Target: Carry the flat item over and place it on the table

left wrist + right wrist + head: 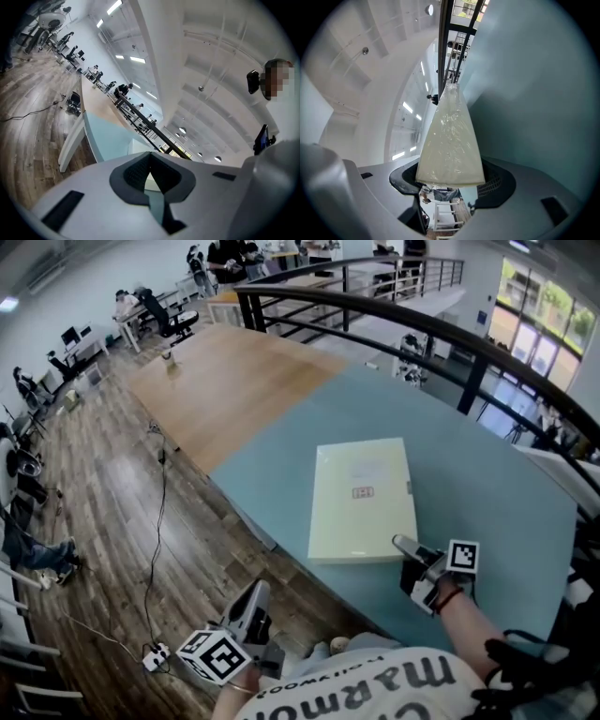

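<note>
right hand-held gripper (406, 546): clamps flat box (364, 498) corner | left hand-held gripper (254, 596): closed, empty | box underside unseen

Wears a white T-shirt (375, 685) with dark lettering and a red wristband (450, 599), and shows a left gripper (255, 594) and right gripper (408, 546) with light-grey shells, dark-grey ribbed jaws and, on each, a white cube (214, 655) bearing black square markers.

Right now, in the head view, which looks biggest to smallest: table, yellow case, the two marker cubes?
1. table
2. pale yellow case
3. left marker cube looks bigger than right marker cube, but it's nearer the camera: unsure.
</note>
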The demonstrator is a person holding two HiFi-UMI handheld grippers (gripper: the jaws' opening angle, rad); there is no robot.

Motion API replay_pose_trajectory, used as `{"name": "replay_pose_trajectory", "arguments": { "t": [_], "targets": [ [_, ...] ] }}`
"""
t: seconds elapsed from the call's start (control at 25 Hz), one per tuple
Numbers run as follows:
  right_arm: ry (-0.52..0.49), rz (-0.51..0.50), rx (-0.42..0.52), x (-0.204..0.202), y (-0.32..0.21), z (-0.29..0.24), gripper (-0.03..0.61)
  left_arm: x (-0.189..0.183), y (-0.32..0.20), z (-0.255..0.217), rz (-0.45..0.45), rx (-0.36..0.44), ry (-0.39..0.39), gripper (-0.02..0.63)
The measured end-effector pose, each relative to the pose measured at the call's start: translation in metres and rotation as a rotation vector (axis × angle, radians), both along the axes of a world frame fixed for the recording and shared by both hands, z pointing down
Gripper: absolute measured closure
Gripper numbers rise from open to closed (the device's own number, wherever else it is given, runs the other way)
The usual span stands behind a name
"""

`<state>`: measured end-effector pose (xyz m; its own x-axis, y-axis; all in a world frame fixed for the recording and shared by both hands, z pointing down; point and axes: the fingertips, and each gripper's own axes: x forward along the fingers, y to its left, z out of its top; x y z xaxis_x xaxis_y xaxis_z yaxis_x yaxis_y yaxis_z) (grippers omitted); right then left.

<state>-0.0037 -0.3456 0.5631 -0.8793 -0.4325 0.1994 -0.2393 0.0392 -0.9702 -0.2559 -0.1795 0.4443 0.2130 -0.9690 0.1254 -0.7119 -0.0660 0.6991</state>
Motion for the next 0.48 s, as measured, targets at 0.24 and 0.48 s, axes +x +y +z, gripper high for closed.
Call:
{"name": "replay_pose_trajectory", "arguments": {
  "t": [0.24, 0.48],
  "targets": [
    [0.022, 0.003, 0.003, 0.0036, -0.0035, 0.0014, 0.275, -0.0014, -0.0055, 0.0012, 0.000, 0.003, 0.019, 0.611],
    [0.040, 0.019, 0.003, 0.0068, -0.0047, 0.0071, 0.275, -0.0028, -0.0077, -0.0006, 0.012, 0.009, 0.012, 0.611]
  ]
}}
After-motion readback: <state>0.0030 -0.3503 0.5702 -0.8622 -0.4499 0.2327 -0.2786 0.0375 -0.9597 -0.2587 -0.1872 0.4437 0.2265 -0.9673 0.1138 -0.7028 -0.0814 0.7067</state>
